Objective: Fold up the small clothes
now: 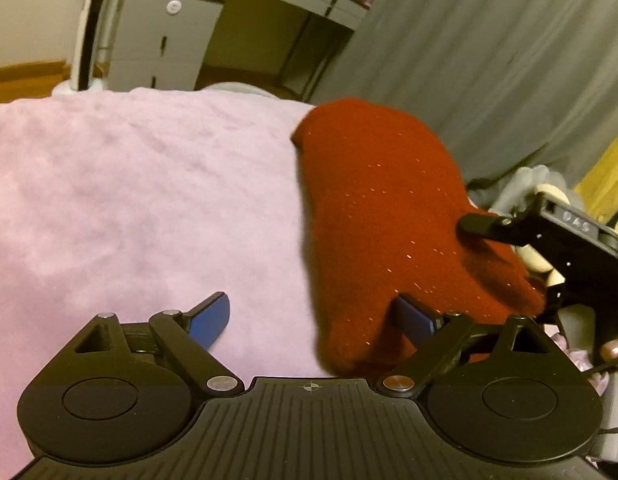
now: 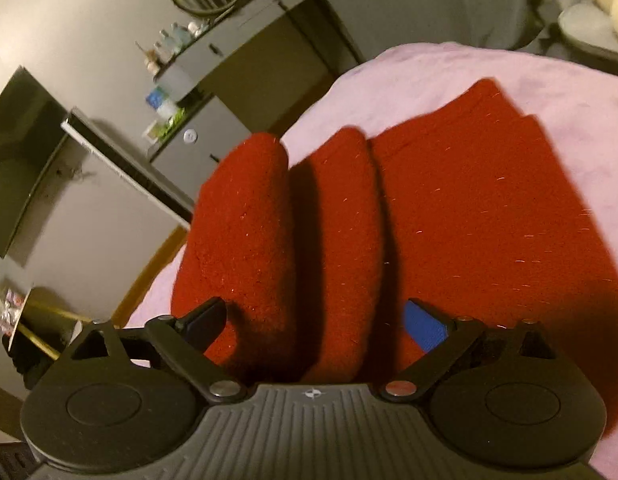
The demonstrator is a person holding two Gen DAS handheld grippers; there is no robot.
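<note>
On the pink fleece blanket (image 1: 129,200) | red knit garment (image 2: 469,208) with glinting threads lies between spread right gripper (image 2: 315,326) fingers, two rolled folds raised | left gripper (image 1: 313,322) spread, one finger against cloth (right gripper's finger touches it too) | grey cabinet (image 1: 161,40) beyond.

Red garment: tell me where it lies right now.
The red garment lies on the pink blanket, bunched into ridges ahead of the right gripper; in the left view, right of centre.
</note>
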